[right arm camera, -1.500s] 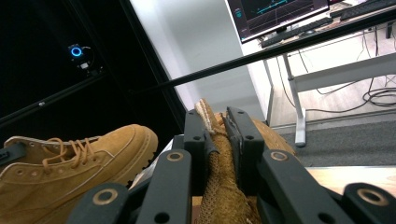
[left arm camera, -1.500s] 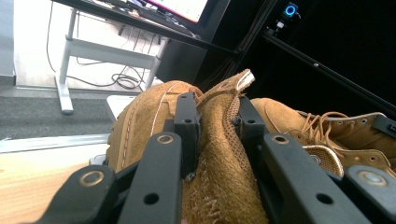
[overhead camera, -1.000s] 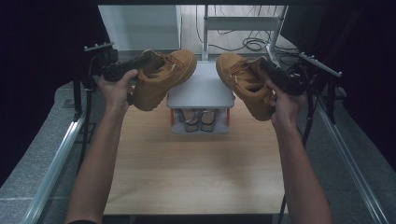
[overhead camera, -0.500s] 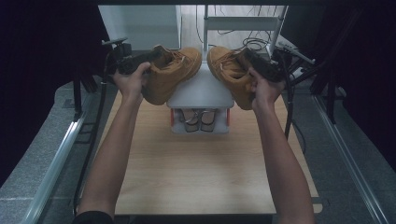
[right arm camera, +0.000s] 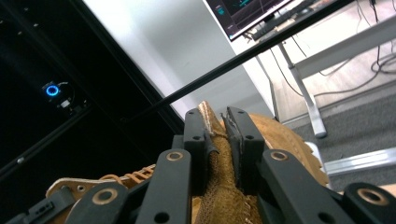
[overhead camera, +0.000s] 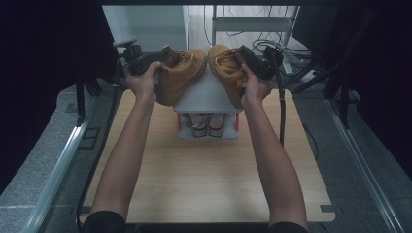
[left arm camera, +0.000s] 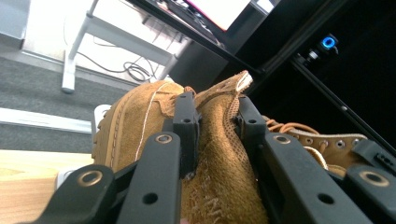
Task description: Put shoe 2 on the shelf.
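— Got a boot in each gripper?

— Yes. Left gripper (overhead camera: 163, 59) pinching the left boot (overhead camera: 180, 75) by the soft back edge, jaws squeezed narrow on the cloth. Same with the right gripper (overhead camera: 245, 56) and the right boot (overhead camera: 227, 70). Close up, the left gripper (left arm camera: 215, 122) biting only the thin collar of the left boot (left arm camera: 140, 126).

— And the other one?

— Right gripper (right arm camera: 218, 127) nipping the same thin bit on the right boot (right arm camera: 280, 135). Heavy toe ends hanging out past the jaws, both up in the air.

— Above what?

— Above the white shoe rack (overhead camera: 206, 94), just under and between the grippers. Another pair of shoes (overhead camera: 208, 124) already on the lower shelf, down below the boots.

— Could slip?

— Maybe. Small hold on soft cloth, big heavy boot. Might slide out and drop on the rack or the wooden table (overhead camera: 204, 174).

— Anything else?

— Toes very close together in the middle. Could bump and twist in the jaws. Also a tilted top on the rack, so a boot put down crooked might roll off.
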Available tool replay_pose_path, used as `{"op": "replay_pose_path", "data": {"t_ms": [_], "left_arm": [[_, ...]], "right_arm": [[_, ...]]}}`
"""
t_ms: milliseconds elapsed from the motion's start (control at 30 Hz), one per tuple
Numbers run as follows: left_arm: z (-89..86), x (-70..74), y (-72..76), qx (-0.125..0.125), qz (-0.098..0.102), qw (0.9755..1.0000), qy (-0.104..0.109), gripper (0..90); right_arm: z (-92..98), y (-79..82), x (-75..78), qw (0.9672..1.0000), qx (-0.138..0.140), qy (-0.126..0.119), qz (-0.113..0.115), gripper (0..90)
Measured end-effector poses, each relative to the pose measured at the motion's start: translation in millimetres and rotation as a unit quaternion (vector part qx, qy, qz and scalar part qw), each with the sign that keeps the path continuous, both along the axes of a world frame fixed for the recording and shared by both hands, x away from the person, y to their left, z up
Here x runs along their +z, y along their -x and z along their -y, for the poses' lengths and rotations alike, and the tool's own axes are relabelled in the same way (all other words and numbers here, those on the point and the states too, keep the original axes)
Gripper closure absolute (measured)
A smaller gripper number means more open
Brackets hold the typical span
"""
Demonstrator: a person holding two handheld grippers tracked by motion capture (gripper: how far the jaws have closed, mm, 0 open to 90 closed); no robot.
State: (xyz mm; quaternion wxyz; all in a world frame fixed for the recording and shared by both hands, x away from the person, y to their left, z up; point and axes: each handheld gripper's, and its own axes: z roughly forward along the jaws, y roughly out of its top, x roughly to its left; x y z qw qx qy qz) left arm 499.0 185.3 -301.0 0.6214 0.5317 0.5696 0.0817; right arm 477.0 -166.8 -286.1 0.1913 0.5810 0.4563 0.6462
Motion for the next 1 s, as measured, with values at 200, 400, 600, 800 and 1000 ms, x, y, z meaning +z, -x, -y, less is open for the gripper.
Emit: {"op": "replay_pose_path", "data": {"t_ms": [200,400,600,800,1000], "left_arm": [[3.2,-16.5,-3.9,-0.002,-0.019,0.9995,0.026,73.9],[0.7,-17.4,-4.9,-0.021,-0.013,0.9996,0.015,69.2],[-0.1,-14.1,-5.7,-0.031,-0.006,0.9993,-0.021,58.1],[-1.7,-11.7,-3.7,-0.036,0.007,0.9985,-0.040,47.8],[-8.8,-3.0,4.9,-0.036,0.025,0.9969,-0.066,37.3]], "right_arm": [[-6.9,-8.1,-11.6,0.9998,0.003,-0.015,-0.014,76.5],[-1.0,-13.0,-10.5,0.9995,0.026,0.012,-0.011,69.4],[11.0,-17.1,-10.9,0.9979,0.022,0.058,-0.019,59.7],[16.2,-17.1,-10.7,0.9963,0.040,0.076,-0.002,51.7],[20.1,-7.3,-6.0,0.9919,0.053,0.114,0.022,42.7]]}}
